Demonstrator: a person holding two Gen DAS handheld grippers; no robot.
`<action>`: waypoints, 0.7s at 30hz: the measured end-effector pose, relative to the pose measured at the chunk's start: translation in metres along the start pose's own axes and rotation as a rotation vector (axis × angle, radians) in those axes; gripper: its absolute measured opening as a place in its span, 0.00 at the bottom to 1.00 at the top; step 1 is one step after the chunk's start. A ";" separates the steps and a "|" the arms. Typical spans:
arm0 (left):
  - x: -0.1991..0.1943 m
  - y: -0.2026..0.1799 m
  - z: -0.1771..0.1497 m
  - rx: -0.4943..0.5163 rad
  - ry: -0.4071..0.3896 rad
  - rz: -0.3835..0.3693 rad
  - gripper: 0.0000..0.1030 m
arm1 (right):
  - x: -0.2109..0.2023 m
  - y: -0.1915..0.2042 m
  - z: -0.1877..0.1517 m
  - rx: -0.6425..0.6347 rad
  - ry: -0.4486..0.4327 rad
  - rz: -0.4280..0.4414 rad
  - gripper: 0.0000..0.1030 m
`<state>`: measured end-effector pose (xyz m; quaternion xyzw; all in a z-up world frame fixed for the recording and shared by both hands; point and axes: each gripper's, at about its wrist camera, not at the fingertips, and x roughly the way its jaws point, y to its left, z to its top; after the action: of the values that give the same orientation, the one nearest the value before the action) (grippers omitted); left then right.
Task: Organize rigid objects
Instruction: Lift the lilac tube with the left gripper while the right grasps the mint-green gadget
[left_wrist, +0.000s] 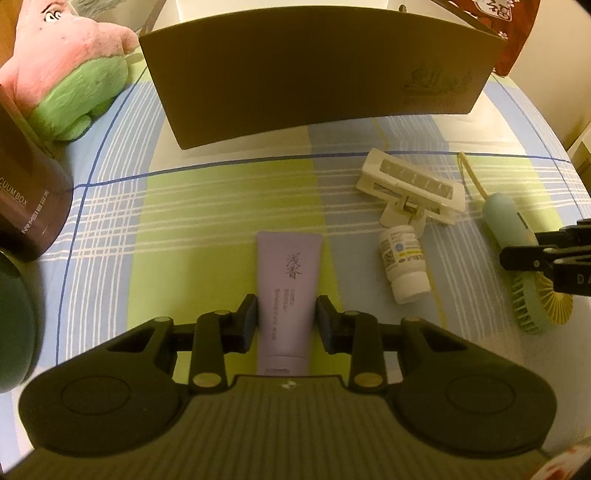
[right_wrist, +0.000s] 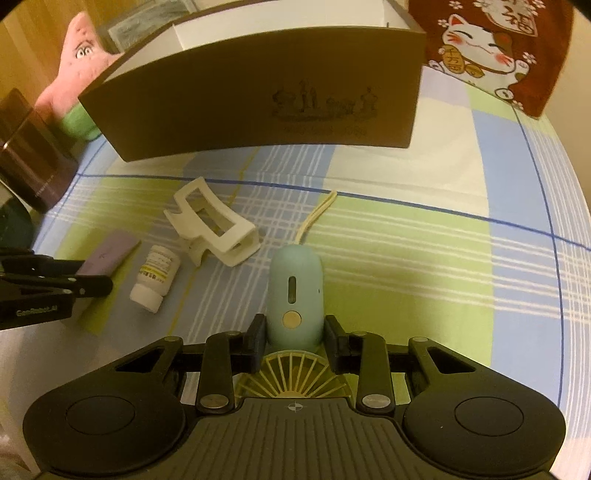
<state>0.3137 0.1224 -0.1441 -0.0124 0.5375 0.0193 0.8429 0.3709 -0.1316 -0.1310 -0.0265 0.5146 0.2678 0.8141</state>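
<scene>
Lilac tube (left_wrist: 286, 295) is straddled by left gripper (left_wrist: 286, 319), jaws parted, contact unclear; handheld fan (right_wrist: 294, 291) is flanked by right gripper (right_wrist: 294, 341), jaws apart, both lying on checked sheet (right_wrist: 424, 258) before brown box (right_wrist: 258, 99); hair claw (left_wrist: 412, 188) and pill bottle (left_wrist: 404, 264) are seen between

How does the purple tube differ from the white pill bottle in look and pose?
The purple tube is flat, lilac and long; the white pill bottle is round, white and short. The tube lies between the left gripper's fingers; the bottle lies apart, untouched. Both lie flat on the checked sheet.
</scene>
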 end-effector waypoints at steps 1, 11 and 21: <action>-0.001 0.000 0.000 0.002 -0.003 -0.001 0.29 | -0.002 -0.001 -0.001 0.004 -0.007 0.004 0.32; -0.024 -0.005 0.003 0.007 -0.072 -0.004 0.29 | -0.028 -0.003 0.004 0.036 -0.111 0.037 0.32; -0.055 -0.006 0.020 0.002 -0.161 -0.005 0.29 | -0.052 0.006 0.020 0.023 -0.220 0.079 0.32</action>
<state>0.3091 0.1159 -0.0857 -0.0111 0.4681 0.0178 0.8834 0.3672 -0.1413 -0.0759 0.0325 0.4257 0.2949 0.8549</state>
